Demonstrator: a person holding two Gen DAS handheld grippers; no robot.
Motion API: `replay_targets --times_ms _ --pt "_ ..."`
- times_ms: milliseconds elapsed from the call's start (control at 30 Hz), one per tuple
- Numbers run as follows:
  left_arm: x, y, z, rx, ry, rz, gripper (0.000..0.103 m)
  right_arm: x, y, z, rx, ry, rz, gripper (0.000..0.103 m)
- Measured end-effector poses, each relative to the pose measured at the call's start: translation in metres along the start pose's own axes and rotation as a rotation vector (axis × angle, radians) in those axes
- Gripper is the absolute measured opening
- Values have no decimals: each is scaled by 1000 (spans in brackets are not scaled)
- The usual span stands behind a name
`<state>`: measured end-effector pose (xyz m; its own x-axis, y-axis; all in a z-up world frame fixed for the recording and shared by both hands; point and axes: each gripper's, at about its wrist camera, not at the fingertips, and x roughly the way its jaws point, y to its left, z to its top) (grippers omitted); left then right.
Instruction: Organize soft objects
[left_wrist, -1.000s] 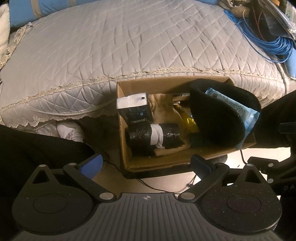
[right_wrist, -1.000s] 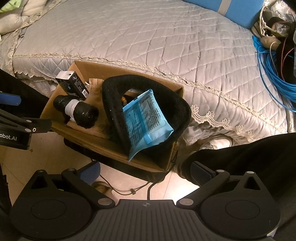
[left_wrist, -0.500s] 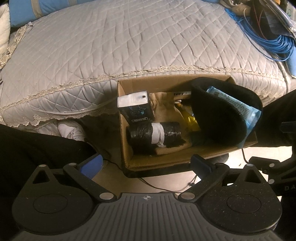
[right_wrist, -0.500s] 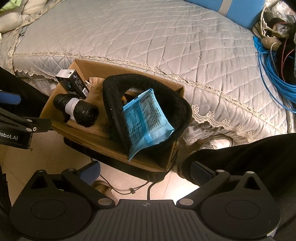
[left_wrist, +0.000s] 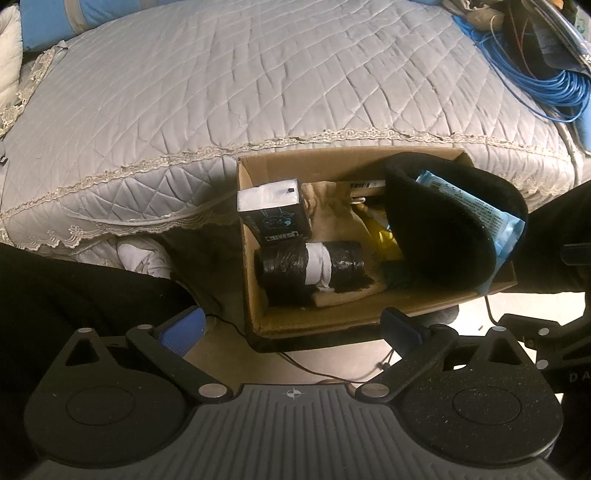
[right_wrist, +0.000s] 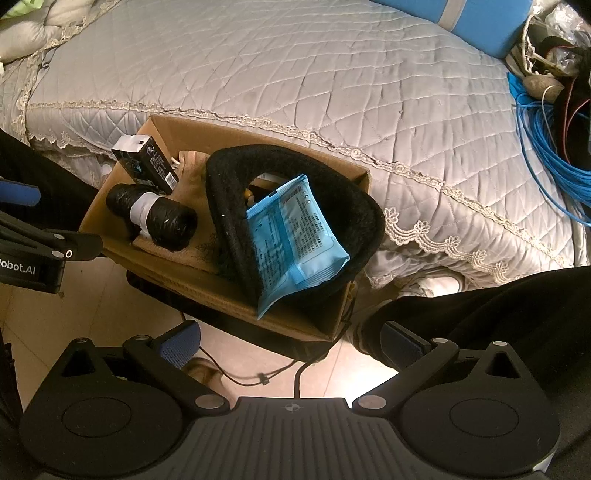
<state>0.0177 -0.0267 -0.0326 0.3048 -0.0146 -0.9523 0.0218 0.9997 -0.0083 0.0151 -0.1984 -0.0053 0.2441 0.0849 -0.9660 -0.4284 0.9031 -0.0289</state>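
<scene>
A cardboard box (left_wrist: 325, 321) (right_wrist: 280, 317) stands on the floor against a bed. In it are a black soft cap (left_wrist: 439, 236) (right_wrist: 295, 184) holding a blue wipes pack (left_wrist: 476, 210) (right_wrist: 295, 243), a black roll with a white band (left_wrist: 314, 262) (right_wrist: 155, 218), a small black-and-white carton (left_wrist: 271, 212) (right_wrist: 146, 164) and a beige cloth bag (left_wrist: 332, 206) (right_wrist: 192, 162). My left gripper (left_wrist: 291, 328) is open and empty, above the box's near edge. My right gripper (right_wrist: 291, 341) is open and empty, just before the box's near corner.
A grey quilted bedspread (left_wrist: 240, 85) (right_wrist: 295, 74) covers the bed behind the box. Coiled blue cable (left_wrist: 546, 85) (right_wrist: 546, 147) lies at the right. Thin cords (right_wrist: 258, 380) run on the tiled floor. Black-clothed legs (right_wrist: 498, 306) flank the box. A white shoe (left_wrist: 144, 254) lies under the bed edge.
Both views have drifted very slightly; the box and its contents stay put and both grippers stay open.
</scene>
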Motion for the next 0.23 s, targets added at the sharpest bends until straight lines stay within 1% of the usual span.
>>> replay_targets --times_ms 233 --pt "-1 0 0 2 -6 -2 103 1 0 0 -3 2 0 103"
